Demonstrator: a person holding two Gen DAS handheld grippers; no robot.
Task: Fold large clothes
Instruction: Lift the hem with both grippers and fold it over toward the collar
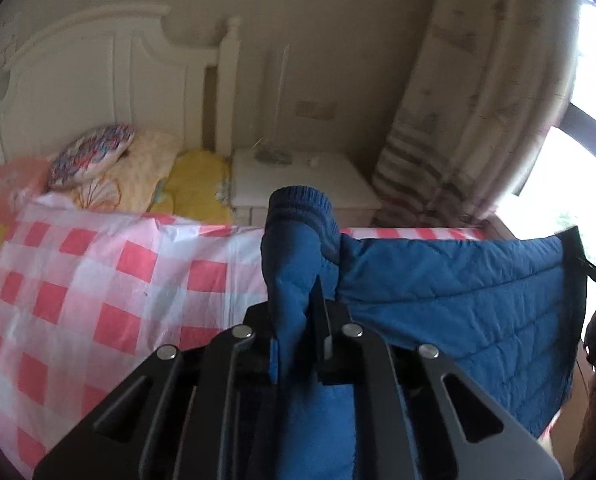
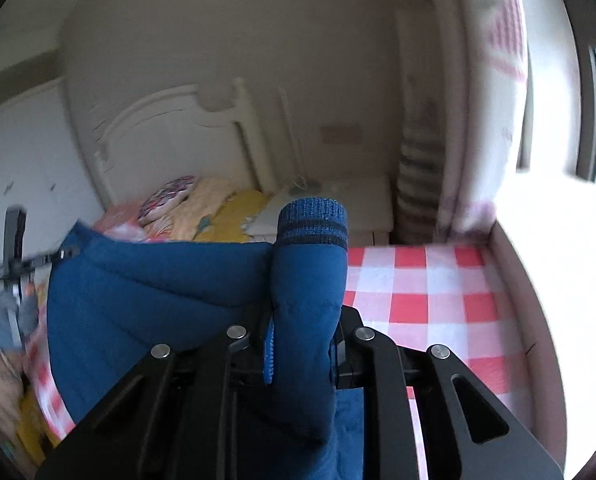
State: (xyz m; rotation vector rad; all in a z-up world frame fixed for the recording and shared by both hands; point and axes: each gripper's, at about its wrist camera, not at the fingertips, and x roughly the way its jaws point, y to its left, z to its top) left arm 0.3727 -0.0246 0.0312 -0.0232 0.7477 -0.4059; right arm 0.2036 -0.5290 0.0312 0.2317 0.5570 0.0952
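Observation:
A blue quilted jacket point(image 1: 458, 296) hangs lifted above a bed spread with a red-and-white checked sheet point(image 1: 98, 280). My left gripper point(image 1: 298, 312) is shut on one sleeve, whose ribbed knit cuff point(image 1: 302, 204) sticks up beyond the fingers. My right gripper point(image 2: 306, 320) is shut on the other sleeve, whose dark-striped cuff point(image 2: 312, 220) also stands above the fingers. The jacket body point(image 2: 158, 300) stretches between the two grippers. In the right wrist view the left gripper point(image 2: 14, 260) shows blurred at the far left. The checked sheet point(image 2: 430, 300) lies beneath.
Pillows point(image 1: 94, 156) and yellow bedding point(image 1: 198, 184) lie by the white headboard point(image 1: 78, 80). A white nightstand point(image 1: 306, 176) stands beyond the bed, next to a striped curtain point(image 1: 458, 120) and a bright window point(image 1: 570, 184). A cardboard-coloured edge point(image 2: 518, 280) borders the sheet on the right.

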